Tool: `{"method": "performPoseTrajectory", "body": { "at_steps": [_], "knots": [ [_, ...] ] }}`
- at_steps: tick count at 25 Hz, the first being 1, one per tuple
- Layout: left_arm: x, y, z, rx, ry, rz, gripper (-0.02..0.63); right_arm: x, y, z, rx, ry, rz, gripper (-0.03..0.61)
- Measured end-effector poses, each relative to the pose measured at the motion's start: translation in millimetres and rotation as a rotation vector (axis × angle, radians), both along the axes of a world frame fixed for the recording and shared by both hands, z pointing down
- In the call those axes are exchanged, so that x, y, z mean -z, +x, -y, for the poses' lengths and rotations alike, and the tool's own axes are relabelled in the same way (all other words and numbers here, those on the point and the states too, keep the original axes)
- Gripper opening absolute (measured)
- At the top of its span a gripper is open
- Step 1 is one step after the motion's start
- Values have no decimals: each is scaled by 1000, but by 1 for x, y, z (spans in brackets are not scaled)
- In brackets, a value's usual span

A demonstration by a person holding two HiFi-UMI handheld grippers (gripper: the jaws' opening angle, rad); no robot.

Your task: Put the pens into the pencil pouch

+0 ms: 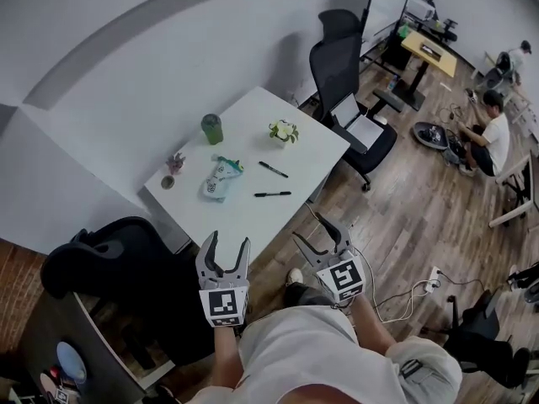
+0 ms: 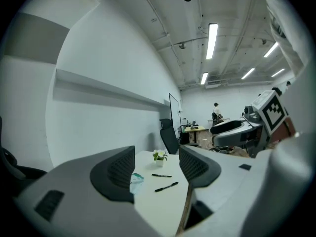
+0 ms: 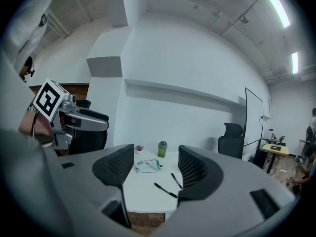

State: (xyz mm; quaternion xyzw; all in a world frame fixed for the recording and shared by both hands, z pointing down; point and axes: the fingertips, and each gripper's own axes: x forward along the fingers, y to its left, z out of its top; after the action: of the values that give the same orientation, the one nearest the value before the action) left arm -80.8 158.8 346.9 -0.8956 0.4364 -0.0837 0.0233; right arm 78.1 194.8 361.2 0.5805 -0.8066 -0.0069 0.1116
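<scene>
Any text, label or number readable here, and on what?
No legible text anywhere.
Print on the pencil pouch: too small to read.
The pens and green bottle: no readable label.
Cubes on the left gripper and right gripper: square marker patterns only, no words.

Grey left gripper (image 1: 228,241) and right gripper (image 1: 310,228), black curved jaws with ribbed inner pads, white cube (image 1: 223,306) with black square markers on each, white short-sleeved shirt (image 1: 303,352), pale trousers (image 1: 425,369)
</scene>
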Motion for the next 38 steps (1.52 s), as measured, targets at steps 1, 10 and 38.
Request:
{"method": "performPoseTrajectory", "body": {
  "at_steps": [1,10,38],
  "knots": [
    [0,4,6,11,-5,-3,273,0,5,7,7,-1,0,282],
    [6,48,53,79,3,35,273,0,53,64,67,0,33,281],
    [-30,83,198,162,-60,38,273,-27,74,223,187,-53,33,273]
  ]
}}
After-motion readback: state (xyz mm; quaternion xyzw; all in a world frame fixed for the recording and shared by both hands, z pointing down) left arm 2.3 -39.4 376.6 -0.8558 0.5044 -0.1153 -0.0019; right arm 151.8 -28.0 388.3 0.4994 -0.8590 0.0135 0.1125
